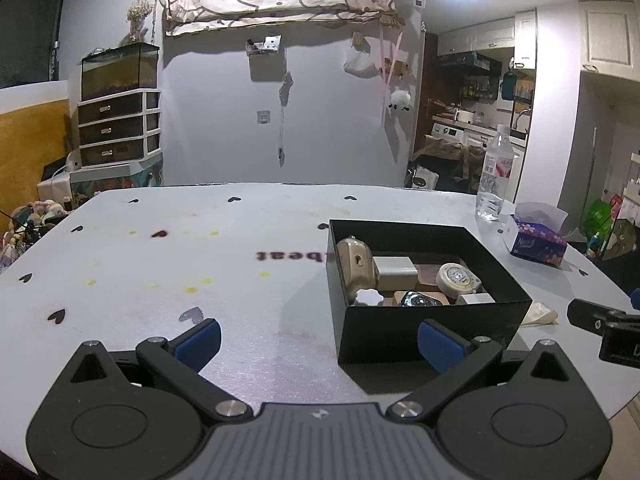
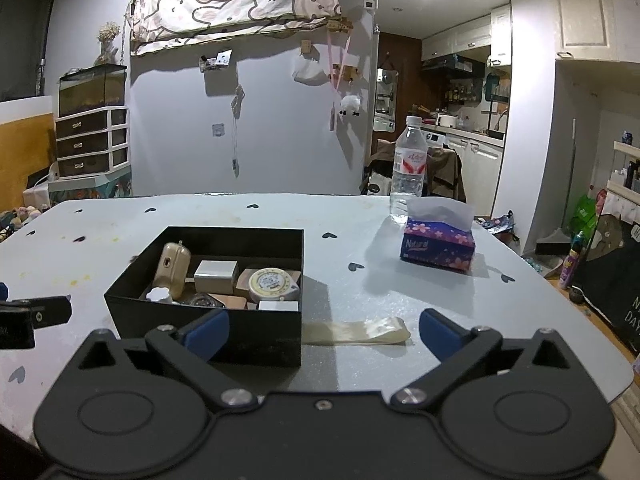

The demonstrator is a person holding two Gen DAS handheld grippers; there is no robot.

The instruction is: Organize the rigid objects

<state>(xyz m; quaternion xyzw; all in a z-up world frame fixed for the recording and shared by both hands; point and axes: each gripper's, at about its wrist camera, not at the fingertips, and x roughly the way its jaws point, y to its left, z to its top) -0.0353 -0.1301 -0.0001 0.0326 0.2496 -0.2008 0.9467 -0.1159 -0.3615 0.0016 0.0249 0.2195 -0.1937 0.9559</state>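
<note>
A black open box [image 1: 432, 322] sits on the white table [image 1: 200, 272]; it also shows in the right wrist view [image 2: 208, 330]. Inside lie a beige case [image 1: 354, 266], a white block [image 1: 396, 272], a round tin [image 1: 456, 278], a white knob [image 1: 368, 298] and a watch face [image 1: 418, 300]. My left gripper [image 1: 320, 340] is open and empty, just left of the box's near corner. My right gripper [image 2: 324, 334] is open and empty, in front of the box's right side. A pale strip [image 2: 360, 334] lies flat on the table between its fingers.
A water bottle [image 2: 408, 168] and a purple tissue box [image 2: 438, 246] stand at the table's far right. The table's right edge [image 2: 624, 376] drops to the floor. A drawer unit [image 1: 120, 128] stands against the back wall.
</note>
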